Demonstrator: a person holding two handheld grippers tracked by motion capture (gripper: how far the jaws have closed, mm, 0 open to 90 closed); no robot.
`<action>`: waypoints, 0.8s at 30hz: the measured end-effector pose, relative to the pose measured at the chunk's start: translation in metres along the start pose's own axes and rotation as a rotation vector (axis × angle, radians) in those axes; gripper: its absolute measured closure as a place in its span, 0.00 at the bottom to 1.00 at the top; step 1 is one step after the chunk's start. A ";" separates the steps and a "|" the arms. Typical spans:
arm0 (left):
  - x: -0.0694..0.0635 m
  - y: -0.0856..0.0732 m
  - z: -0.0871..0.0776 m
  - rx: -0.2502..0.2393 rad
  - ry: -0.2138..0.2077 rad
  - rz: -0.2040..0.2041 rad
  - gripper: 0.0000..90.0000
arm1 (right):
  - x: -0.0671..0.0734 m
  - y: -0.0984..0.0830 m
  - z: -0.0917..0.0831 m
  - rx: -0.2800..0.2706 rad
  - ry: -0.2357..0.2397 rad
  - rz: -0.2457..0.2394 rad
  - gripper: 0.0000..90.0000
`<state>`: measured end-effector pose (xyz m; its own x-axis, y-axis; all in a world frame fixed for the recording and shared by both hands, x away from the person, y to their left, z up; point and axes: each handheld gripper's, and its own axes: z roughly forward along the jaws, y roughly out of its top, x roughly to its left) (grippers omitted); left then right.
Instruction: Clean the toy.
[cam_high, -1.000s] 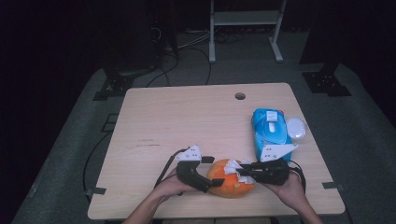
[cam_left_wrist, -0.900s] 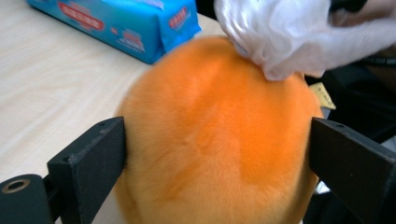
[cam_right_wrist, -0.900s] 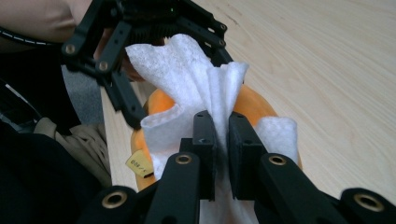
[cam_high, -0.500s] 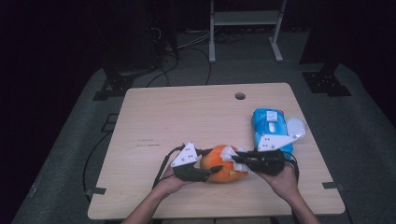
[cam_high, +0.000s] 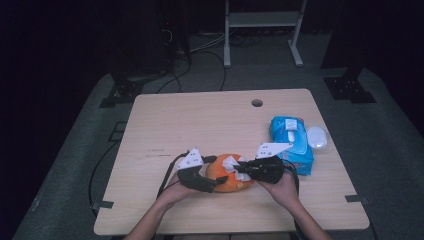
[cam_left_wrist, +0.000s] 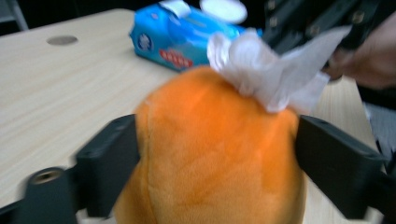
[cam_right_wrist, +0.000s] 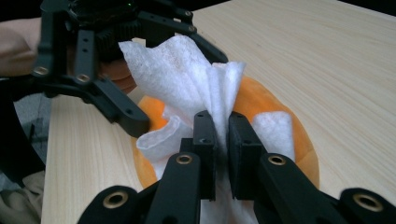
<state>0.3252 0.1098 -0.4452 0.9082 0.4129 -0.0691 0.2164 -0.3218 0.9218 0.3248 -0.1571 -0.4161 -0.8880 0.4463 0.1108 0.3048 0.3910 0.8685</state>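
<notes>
So, an orange plush toy (cam_high: 229, 173), low centre on the table (cam_high: 210, 120), is apparently being squeezed by the left gripper (cam_left_wrist: 215, 154), whose jaws were just opening. A white wipe (cam_right_wrist: 187, 79) is pinched by the right gripper (cam_right_wrist: 222, 140) on top.

No print on the blue wipes pack (cam_left_wrist: 180, 39) is legible.

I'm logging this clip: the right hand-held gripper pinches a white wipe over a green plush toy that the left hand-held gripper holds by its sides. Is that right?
Not quite: the plush toy is orange, not green, as the left gripper view shows. The rest stands: the right hand-held gripper pinches the white wipe over it, and the left hand-held gripper holds the toy by its sides.
</notes>
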 end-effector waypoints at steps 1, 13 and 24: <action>0.000 0.000 -0.001 0.008 0.000 0.004 0.26 | 0.001 0.000 -0.002 0.007 -0.003 -0.006 0.91; 0.008 -0.007 -0.005 0.015 0.014 -0.036 0.27 | -0.013 -0.028 -0.030 0.040 -0.080 0.063 0.91; 0.008 -0.009 -0.005 0.010 0.016 -0.055 0.26 | -0.007 -0.024 -0.024 0.050 -0.058 0.038 0.91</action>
<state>0.3290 0.1206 -0.4518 0.8889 0.4438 -0.1134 0.2696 -0.3067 0.9128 0.3154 -0.1887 -0.4259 -0.8548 0.5063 0.1136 0.3556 0.4121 0.8389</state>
